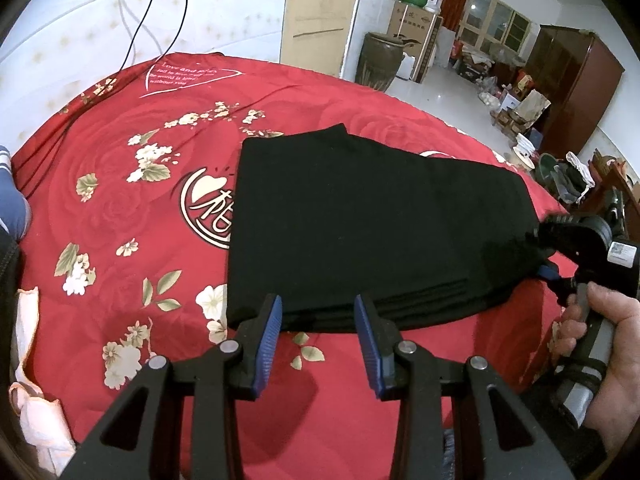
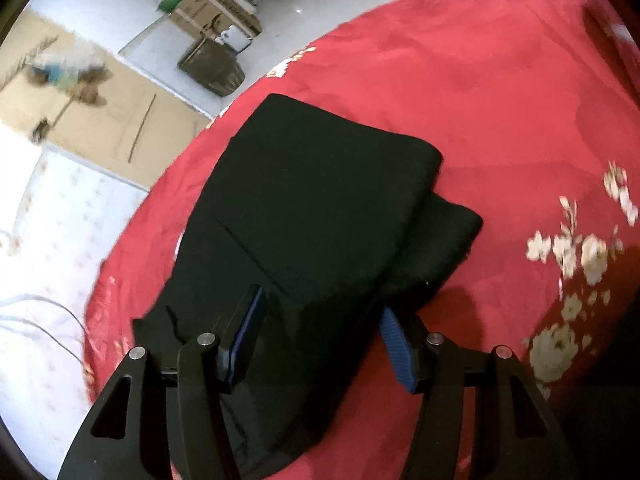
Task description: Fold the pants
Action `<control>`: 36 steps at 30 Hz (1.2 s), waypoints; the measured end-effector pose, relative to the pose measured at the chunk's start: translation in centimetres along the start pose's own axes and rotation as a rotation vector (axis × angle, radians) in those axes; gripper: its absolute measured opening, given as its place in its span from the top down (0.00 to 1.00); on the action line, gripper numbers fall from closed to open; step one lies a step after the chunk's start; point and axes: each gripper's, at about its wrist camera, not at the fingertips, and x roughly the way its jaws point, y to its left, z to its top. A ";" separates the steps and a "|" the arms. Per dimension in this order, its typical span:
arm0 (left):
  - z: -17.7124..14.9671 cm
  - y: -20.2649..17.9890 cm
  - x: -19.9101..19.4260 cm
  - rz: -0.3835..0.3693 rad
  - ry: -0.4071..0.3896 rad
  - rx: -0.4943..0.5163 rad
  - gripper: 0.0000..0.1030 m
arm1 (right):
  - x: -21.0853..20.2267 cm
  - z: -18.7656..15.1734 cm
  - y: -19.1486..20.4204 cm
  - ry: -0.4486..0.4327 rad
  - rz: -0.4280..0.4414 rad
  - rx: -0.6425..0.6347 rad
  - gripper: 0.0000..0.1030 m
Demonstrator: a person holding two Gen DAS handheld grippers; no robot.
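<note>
red floral bedspread (image 1: 120, 208) | brown jar (image 1: 380, 60) | wardrobe (image 1: 572, 84) | possibly basket (image 2: 212, 66)

The red bedspread (image 1: 120, 208) bears white words "Love and pray", partly legible.

Both views: strong fisheye bending, black vignette at corners. Indoor light, even and fairly bright, daylight entering from the windows (image 1: 496, 20) at the far wall. Glare spot on the tiled floor (image 1: 440, 98) below them. Black pants (image 1: 360, 220) read as near-featureless dark mass, folds barely visible. Left wrist view sharp. Right wrist view motion-blurred; flower print on the red bedspread (image 2: 520, 100) smeared.
</note>
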 end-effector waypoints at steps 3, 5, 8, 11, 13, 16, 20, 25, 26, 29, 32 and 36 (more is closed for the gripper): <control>0.1 0.2 -0.2 -0.002 -0.005 -0.013 0.61 | -0.2 0.5 -0.5 0.026 -0.005 0.006 0.92; 0.2 0.5 -0.2 -0.002 -0.007 -0.027 0.61 | -1.0 0.6 0.4 0.005 0.003 -0.045 0.94; 0.4 1.2 -0.5 -0.002 -0.015 -0.063 0.61 | -2.5 0.4 2.7 -0.042 0.009 -0.180 0.94; 0.6 2.0 -0.9 0.003 -0.030 -0.096 0.61 | -4.2 -0.2 5.1 -0.088 0.034 -0.323 0.95; 0.8 2.8 -1.2 0.011 -0.044 -0.120 0.61 | -5.5 -1.1 7.8 -0.123 0.064 -0.459 0.95; 1.0 4.5 -1.6 0.026 -0.058 -0.179 0.61 | -6.3 -3.1 12.3 -0.154 0.108 -0.661 0.96; 1.1 7.6 -2.3 0.056 -0.081 -0.282 0.61 | -6.5 -9.7 17.8 -0.163 0.150 -1.027 0.97; 1.1 10.1 -2.8 0.075 -0.099 -0.373 0.61 | -3.5 -17.9 19.1 -0.056 0.152 -1.359 0.97; 1.1 10.3 -2.7 0.075 -0.098 -0.379 0.61 | -2.8 -19.1 18.8 -0.031 0.143 -1.406 0.97; 1.1 10.4 -2.4 0.071 -0.093 -0.385 0.61 | -0.5 -21.5 17.7 0.026 0.093 -1.520 0.97; 1.1 10.2 -2.1 0.068 -0.087 -0.378 0.61 | -0.8 -22.2 16.9 0.016 0.089 -1.566 0.89; 1.0 9.9 -2.0 0.067 -0.081 -0.364 0.61 | -2.5 -20.8 15.6 0.172 0.265 -1.427 0.46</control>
